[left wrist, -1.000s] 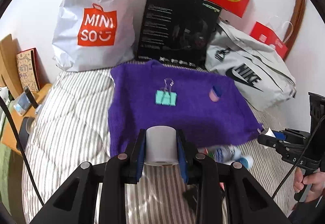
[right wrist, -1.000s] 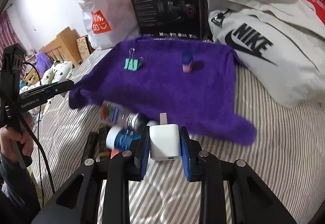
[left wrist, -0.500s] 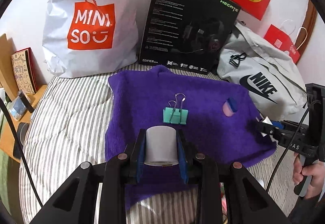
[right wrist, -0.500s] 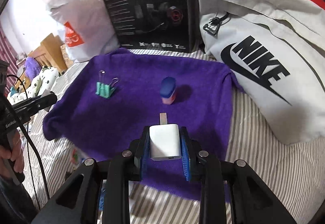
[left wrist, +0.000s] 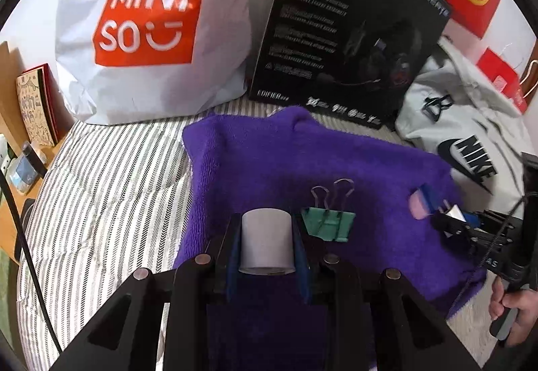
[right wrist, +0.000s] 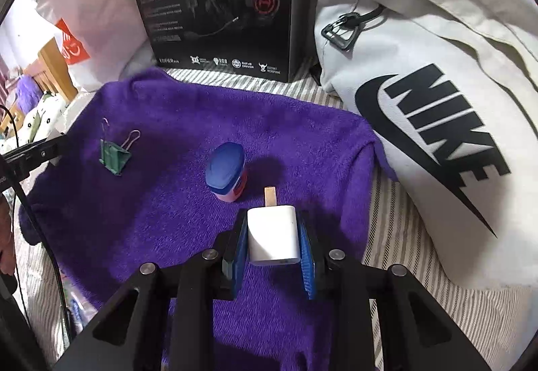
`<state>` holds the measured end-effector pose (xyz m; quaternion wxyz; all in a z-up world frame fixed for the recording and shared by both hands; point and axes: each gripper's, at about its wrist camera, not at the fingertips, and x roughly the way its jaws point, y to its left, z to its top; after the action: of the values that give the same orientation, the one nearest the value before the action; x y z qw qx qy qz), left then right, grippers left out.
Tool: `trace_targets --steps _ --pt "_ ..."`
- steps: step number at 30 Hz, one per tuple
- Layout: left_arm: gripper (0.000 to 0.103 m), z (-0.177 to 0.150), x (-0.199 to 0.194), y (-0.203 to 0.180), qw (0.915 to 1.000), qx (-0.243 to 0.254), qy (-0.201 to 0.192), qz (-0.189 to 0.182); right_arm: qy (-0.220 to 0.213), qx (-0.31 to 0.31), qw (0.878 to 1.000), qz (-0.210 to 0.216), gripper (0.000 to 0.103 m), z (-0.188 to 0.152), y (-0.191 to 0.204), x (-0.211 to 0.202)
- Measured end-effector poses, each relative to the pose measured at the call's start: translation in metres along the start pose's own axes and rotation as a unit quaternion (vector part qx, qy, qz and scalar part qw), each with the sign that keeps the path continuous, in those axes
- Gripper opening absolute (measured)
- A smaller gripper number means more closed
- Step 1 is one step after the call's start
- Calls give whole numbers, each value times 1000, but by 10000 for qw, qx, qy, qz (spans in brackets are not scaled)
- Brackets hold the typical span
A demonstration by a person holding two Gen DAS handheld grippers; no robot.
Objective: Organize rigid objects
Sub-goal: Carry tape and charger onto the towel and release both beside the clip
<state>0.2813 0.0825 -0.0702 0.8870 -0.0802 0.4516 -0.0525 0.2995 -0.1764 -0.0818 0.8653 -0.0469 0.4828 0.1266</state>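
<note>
My left gripper (left wrist: 267, 241) is shut on a grey paper roll (left wrist: 266, 238) and holds it over the near left part of a purple towel (left wrist: 269, 162). A green binder clip (left wrist: 328, 223) lies just right of it. My right gripper (right wrist: 273, 236) is shut on a white charger plug (right wrist: 273, 234), over the purple towel (right wrist: 161, 202). A small pink jar with a blue lid (right wrist: 227, 171) stands just ahead and left of it. The binder clip (right wrist: 114, 155) lies at the towel's left.
The towel lies on a striped bed (left wrist: 101, 189). A Miniso bag (left wrist: 148, 31), a black headset box (left wrist: 343, 34) and a grey Nike bag (right wrist: 430, 102) stand along the back. A wooden bedside table (left wrist: 13, 202) is at the left. Loose items (right wrist: 75, 307) lie off the towel's near left edge.
Both grippers have moved forward over the towel with their objects still held. The clip and the jar now lie much closer to the fingers.
</note>
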Motion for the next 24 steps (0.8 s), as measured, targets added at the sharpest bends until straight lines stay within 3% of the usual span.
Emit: trace_targets --steps 19,24 --pt "27 -10 25 -21 9949 749 191 650 -130 -105 9999 28 29 -8 6 16" --pt "35 -15 23 -24 9940 856 242 629 -21 -72 9995 294 41 -11 0 13"
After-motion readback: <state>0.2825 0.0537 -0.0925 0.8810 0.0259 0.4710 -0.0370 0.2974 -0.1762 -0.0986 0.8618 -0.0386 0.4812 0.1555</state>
